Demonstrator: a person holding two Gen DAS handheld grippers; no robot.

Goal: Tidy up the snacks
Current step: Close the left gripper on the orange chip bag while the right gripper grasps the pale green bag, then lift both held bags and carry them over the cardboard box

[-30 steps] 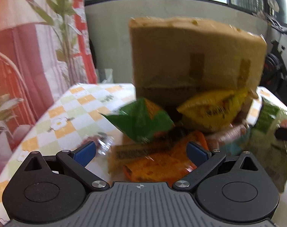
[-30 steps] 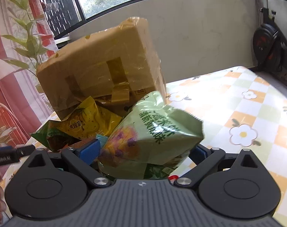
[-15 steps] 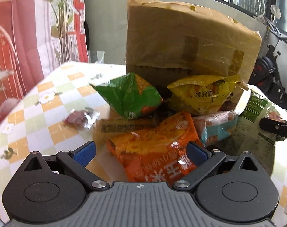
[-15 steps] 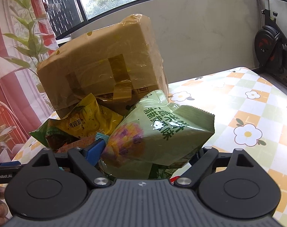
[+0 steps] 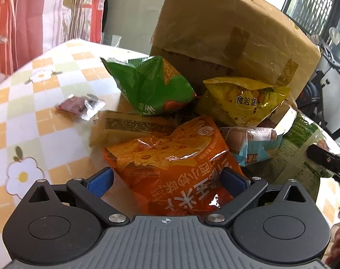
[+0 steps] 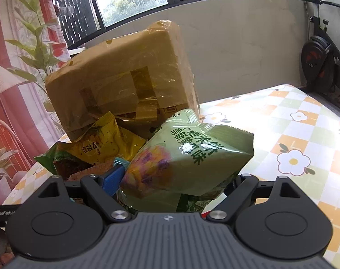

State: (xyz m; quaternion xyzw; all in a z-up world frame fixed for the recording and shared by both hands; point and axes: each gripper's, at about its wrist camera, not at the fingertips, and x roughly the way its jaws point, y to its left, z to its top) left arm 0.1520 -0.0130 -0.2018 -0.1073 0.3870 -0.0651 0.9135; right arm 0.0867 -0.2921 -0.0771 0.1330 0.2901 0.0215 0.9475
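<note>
A heap of snack bags lies before a taped cardboard box [image 5: 232,35] on the flowered table. In the left wrist view, my left gripper [image 5: 167,180] is open with its blue pads on either side of an orange snack bag [image 5: 170,163]. Behind it lie a green bag [image 5: 152,87], a yellow bag [image 5: 243,100] and a light blue packet [image 5: 252,141]. In the right wrist view, my right gripper [image 6: 176,179] is shut on a pale green snack bag [image 6: 187,157]; its right pad is hidden by the bag.
A small red wrapped candy [image 5: 80,105] lies left of the heap. A tan flat packet [image 5: 129,125] lies under the bags. An exercise bike [image 6: 322,51] stands beyond the table's far right edge. The checked tablecloth [image 6: 293,134] stretches right of the box.
My left gripper has moved forward and down, so the orange bag now sits between its open pads. My right gripper has narrowed on the pale green bag.
</note>
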